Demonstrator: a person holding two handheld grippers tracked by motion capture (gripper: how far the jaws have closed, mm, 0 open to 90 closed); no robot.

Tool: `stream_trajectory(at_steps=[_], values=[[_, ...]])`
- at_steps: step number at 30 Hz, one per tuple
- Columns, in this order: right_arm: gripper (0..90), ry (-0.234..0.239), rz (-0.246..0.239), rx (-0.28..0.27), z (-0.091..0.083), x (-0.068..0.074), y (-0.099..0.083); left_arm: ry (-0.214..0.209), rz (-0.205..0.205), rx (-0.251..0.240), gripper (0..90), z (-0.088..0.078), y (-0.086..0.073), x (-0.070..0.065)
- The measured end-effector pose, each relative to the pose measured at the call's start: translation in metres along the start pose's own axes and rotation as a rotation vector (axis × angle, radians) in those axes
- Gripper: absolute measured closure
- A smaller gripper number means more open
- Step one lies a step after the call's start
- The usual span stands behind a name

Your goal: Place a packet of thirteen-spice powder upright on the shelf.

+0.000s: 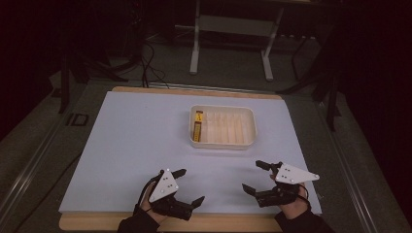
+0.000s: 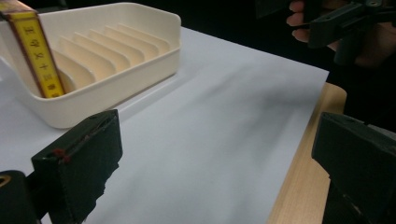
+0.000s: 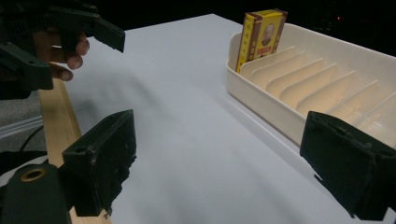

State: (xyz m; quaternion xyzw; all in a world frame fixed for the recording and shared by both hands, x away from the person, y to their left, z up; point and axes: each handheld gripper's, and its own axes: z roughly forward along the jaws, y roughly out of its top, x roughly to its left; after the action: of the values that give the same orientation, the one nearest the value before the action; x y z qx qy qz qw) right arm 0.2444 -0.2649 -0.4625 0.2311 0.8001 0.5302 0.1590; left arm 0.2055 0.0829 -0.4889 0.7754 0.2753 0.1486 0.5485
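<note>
Hovering wide open, both grippers sit low at the near edge of the pale sheet, nothing between their jaws.

The left gripper (image 1: 186,186) hangs with jaws spread over the sheet's near left part, and the right gripper (image 1: 255,176) mirrors it on the right, released too. Well ahead of them, the cream ribbed plastic tray (image 1: 222,142) rests on the white paper-covered table (image 1: 131,145). The yellow-and-red upright card box (image 1: 198,124) stands in the tray's leftmost slot, against its end wall.
</note>
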Motion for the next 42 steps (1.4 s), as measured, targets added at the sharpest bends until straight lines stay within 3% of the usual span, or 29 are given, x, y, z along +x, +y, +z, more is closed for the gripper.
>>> stream_trajectory(at_steps=[10,21,42], values=[[10.6,-0.008,0.035,0.004,-0.0012,-0.0063,-0.004,-0.001,0.012,0.0,2.6,0.0034,-0.0008,-0.0007],[10.6,-0.02,0.038,0.009,-0.0011,-0.006,-0.0067,0.025,0.017,-0.015,2.7,-0.0001,-0.003,0.0031],[10.6,-0.019,0.041,0.02,0.0002,-0.0074,-0.0096,0.011,-0.016,-0.062,2.8,-0.0023,-0.0032,0.0051]])
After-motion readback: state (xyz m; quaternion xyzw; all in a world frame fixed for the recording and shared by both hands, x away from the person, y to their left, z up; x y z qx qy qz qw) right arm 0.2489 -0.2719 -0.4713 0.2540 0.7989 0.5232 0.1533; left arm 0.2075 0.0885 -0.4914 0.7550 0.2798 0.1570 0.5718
